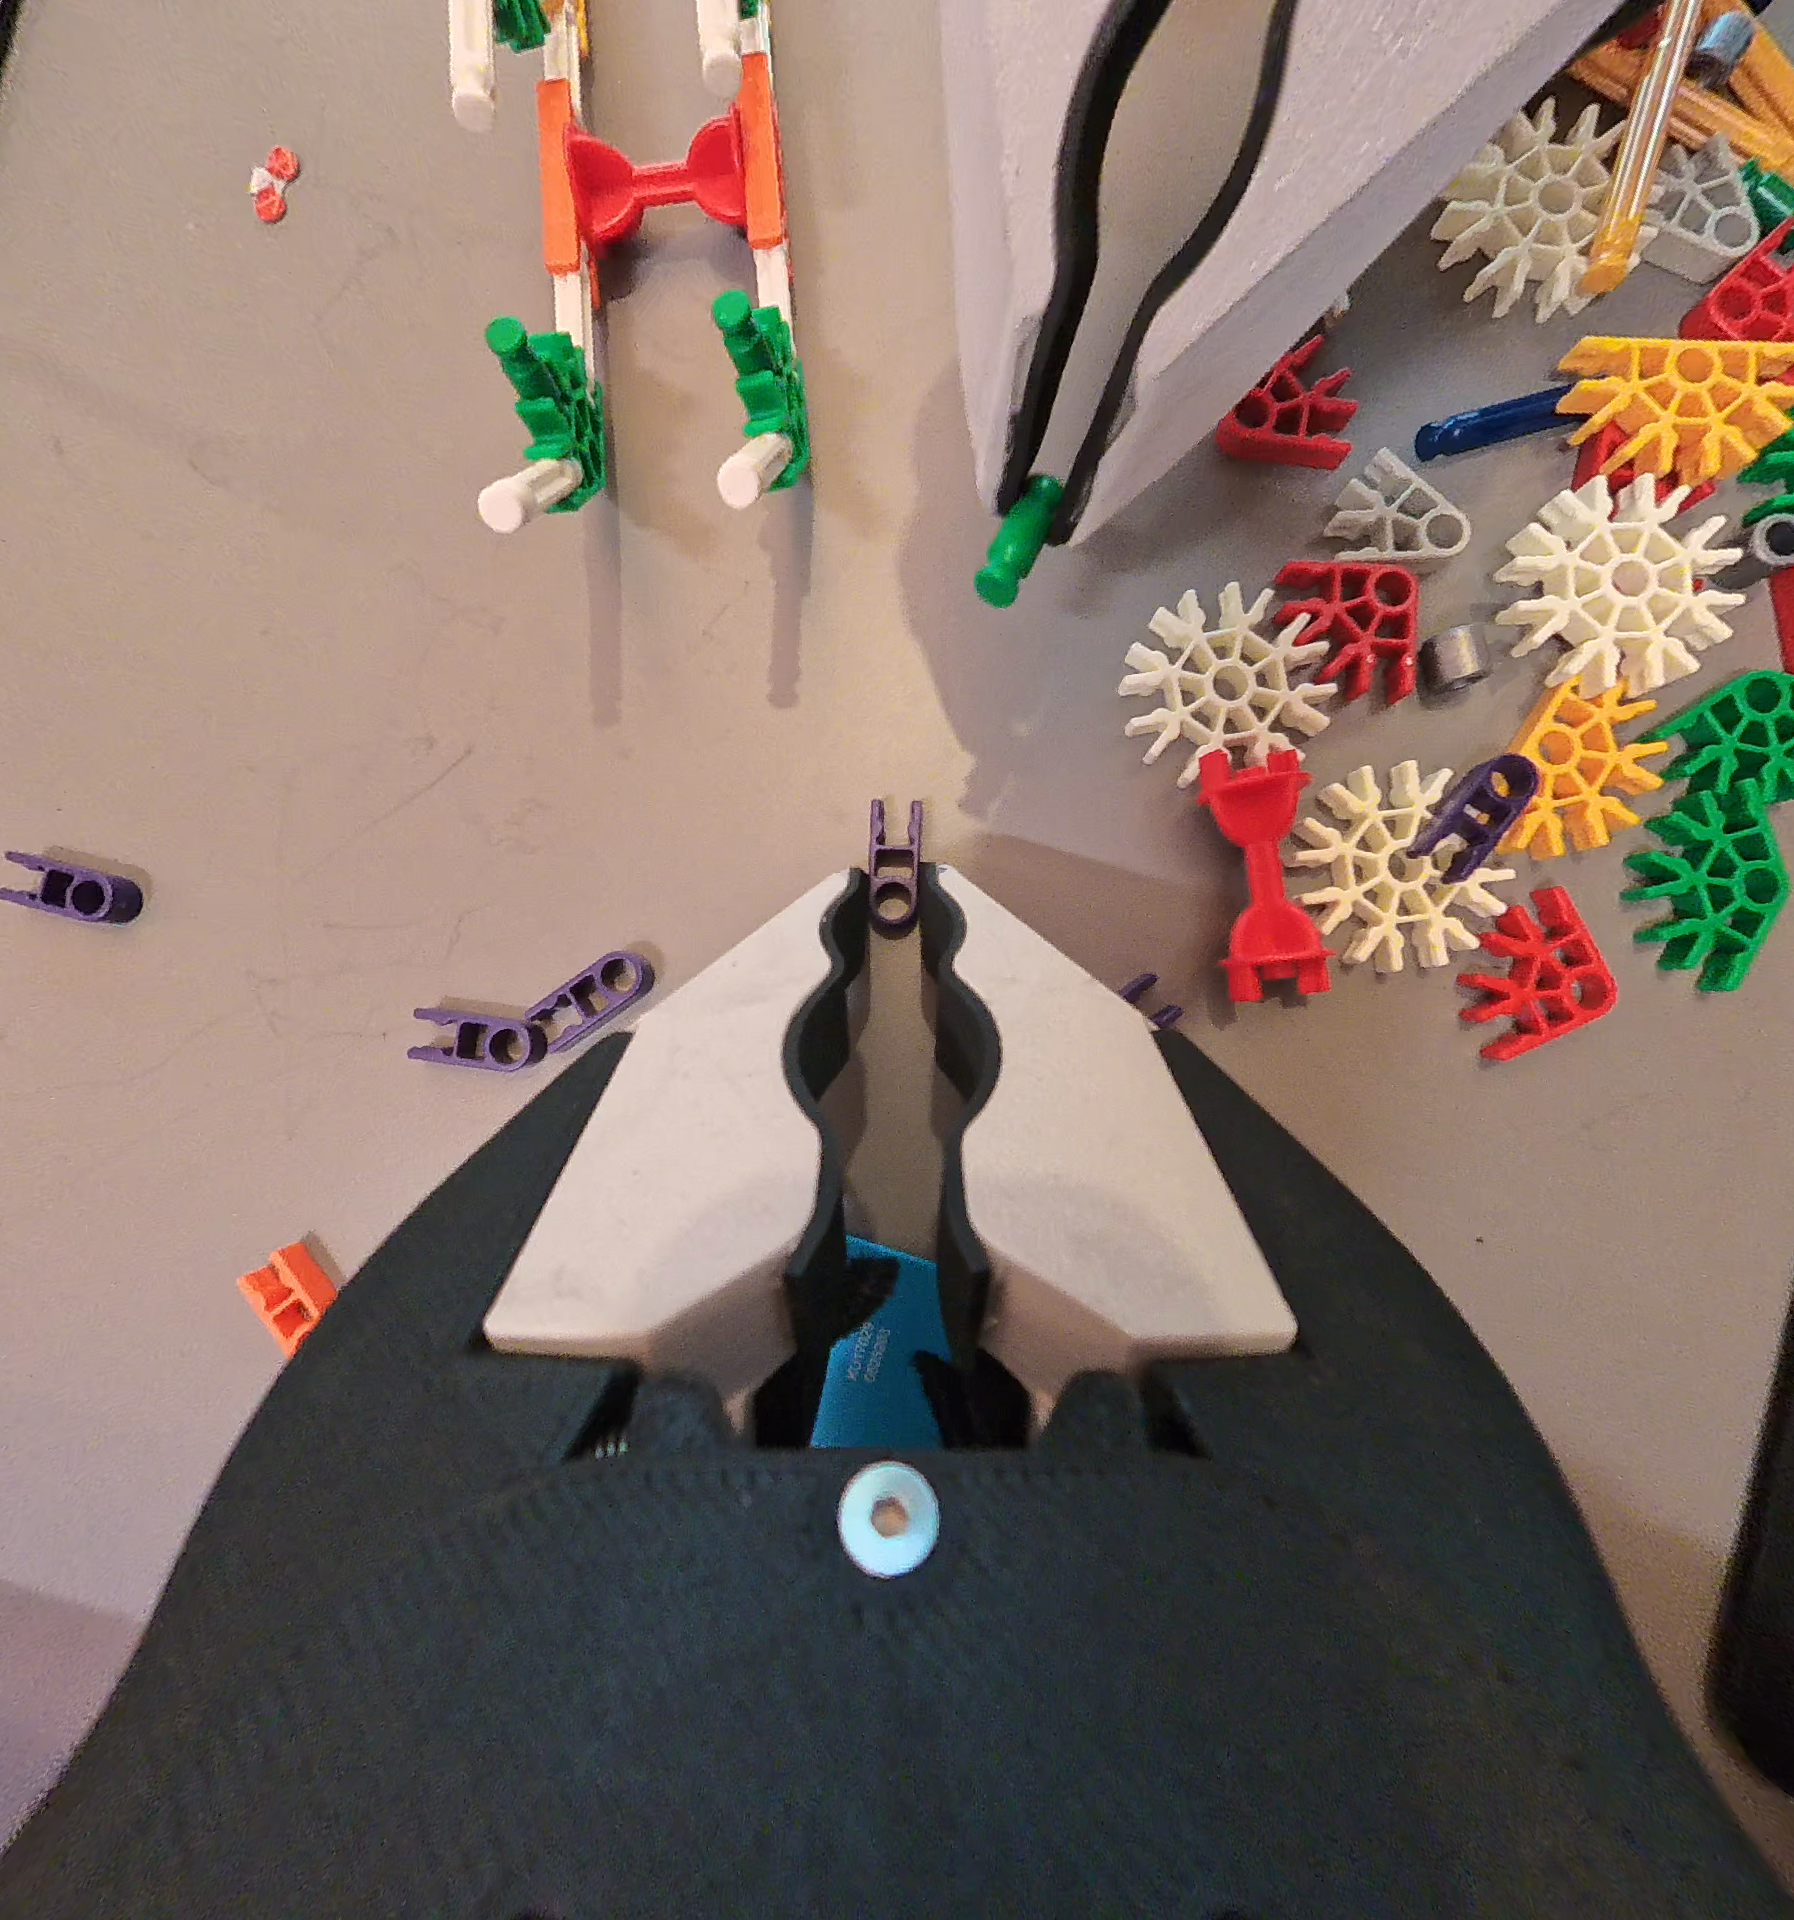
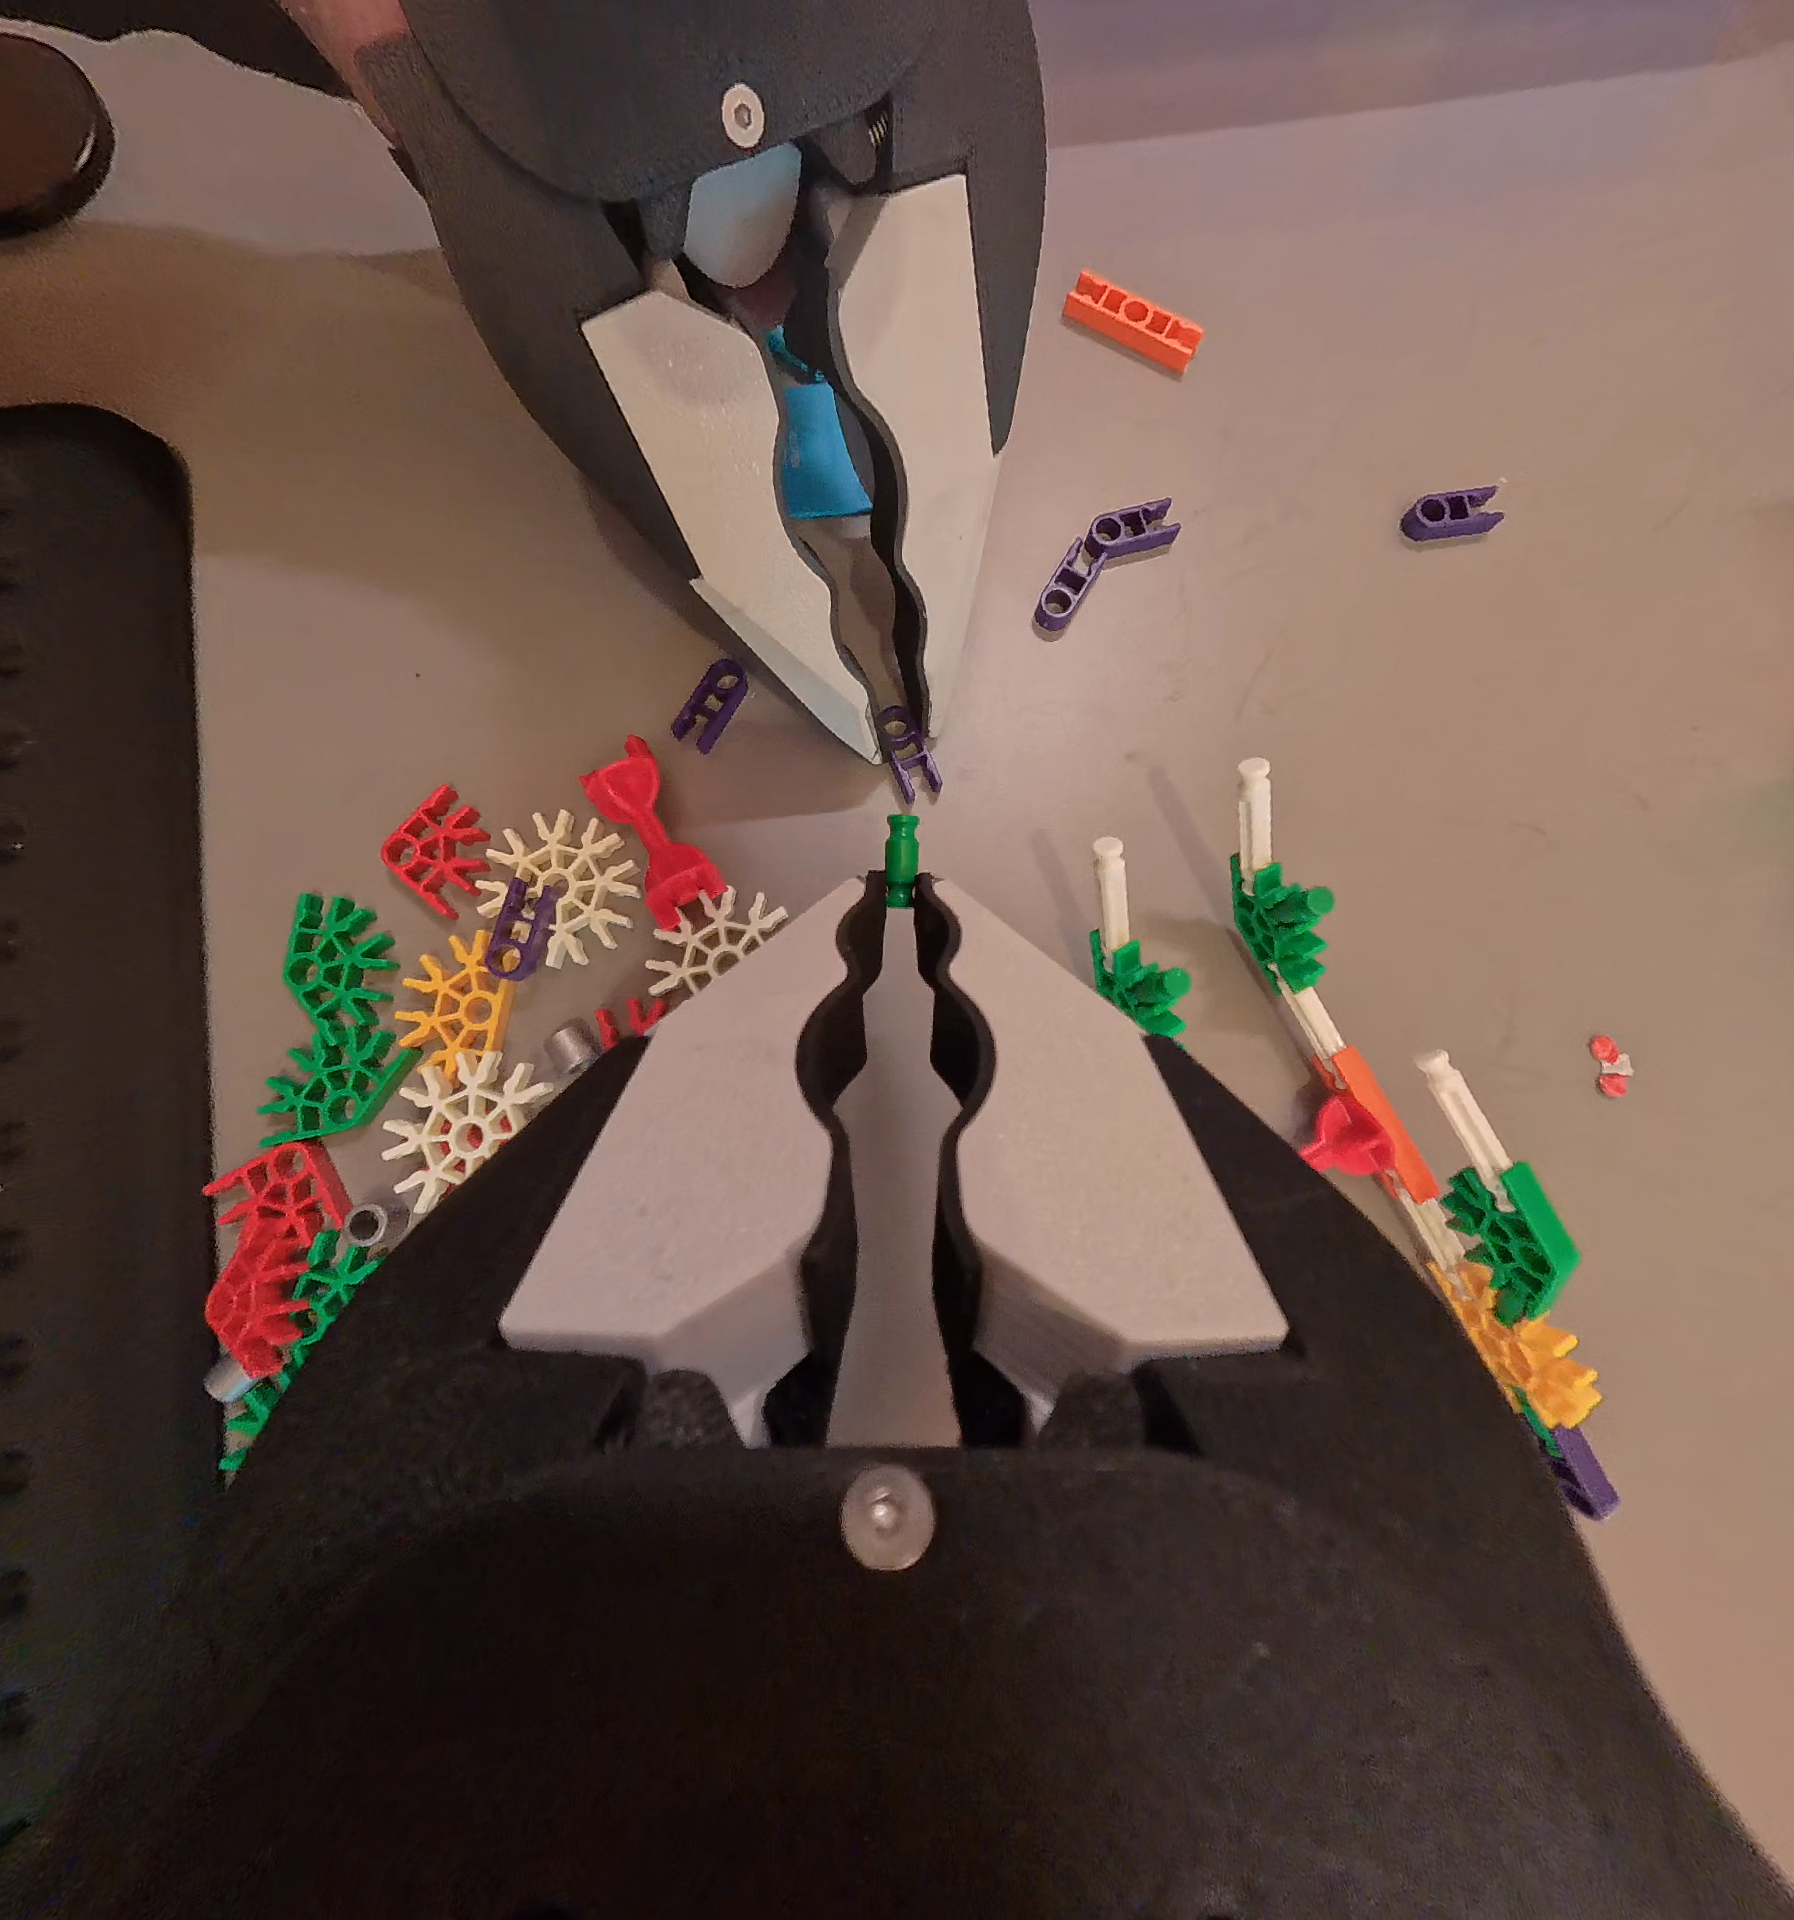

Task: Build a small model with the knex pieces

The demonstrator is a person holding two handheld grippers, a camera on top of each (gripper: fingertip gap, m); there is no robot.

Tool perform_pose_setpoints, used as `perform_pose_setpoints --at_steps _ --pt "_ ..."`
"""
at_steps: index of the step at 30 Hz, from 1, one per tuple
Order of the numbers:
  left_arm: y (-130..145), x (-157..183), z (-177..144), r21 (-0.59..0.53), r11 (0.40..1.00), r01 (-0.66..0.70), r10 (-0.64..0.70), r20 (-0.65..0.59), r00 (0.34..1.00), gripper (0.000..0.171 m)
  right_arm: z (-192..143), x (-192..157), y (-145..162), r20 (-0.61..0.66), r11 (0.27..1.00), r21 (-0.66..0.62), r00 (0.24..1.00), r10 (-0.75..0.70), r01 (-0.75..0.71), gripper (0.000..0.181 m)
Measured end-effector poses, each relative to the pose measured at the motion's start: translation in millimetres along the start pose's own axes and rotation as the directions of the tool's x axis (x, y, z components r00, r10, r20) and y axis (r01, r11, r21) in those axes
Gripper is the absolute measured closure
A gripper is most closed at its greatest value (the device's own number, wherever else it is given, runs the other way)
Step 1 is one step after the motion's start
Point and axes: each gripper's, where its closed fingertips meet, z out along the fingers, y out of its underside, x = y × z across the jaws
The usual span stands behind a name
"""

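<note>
The left gripper (image 1: 895, 883) has its jaws pinching a small purple clip connector (image 1: 894, 862), whose forked end sticks out past the fingertips while its ringed end sits between them. The right gripper (image 2: 901, 885) has its jaws pinching a short green rod (image 2: 901, 857), most of which projects forward beyond the tips. In the right wrist view the two grippers point at each other above the grey desk (image 2: 1392, 675), the rod's free end just short of the purple connector's fork (near, but apart). Left of the right jaws lies a loose heap of connectors (image 2: 457, 997): white snowflake shapes, red, green and yellow fan shapes, a red spool-ended piece (image 2: 649, 831) and small grey sleeves. Right of the same jaws lies a partly built frame (image 2: 1340, 1081) of white rods joined by green connectors, orange sleeves and a red spool piece, with yellow and purple parts at its near end. Beyond the left jaws in the right wrist view, two linked purple clips (image 2: 1101, 561) lie on the desk, a single purple clip (image 2: 1449, 512) farther right, and an orange block (image 2: 1132, 317) behind them. Another purple clip (image 2: 711, 704) lies just beside the left gripper's tip. A dark padded mat (image 2: 51, 935) covers the desk's left edge.
</note>
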Motion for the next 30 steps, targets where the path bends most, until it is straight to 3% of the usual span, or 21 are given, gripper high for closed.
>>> perform_pose_setpoints --at_steps 13,30 --pt "1.9 -5.0 -13.8 0.09 0.991 0.098 -0.099 0.004 0.995 0.151 17.7 5.9 1.1 0.043 0.999 -0.041 0.999 -0.009 0.011 0.178" --pt "14.6 -5.5 -13.6 0.089 0.99 0.105 -0.107 0.013 0.994 0.158 29.8 4.7 -0.8 0.079 0.994 -0.072 0.994 -0.077 0.082 0.178"
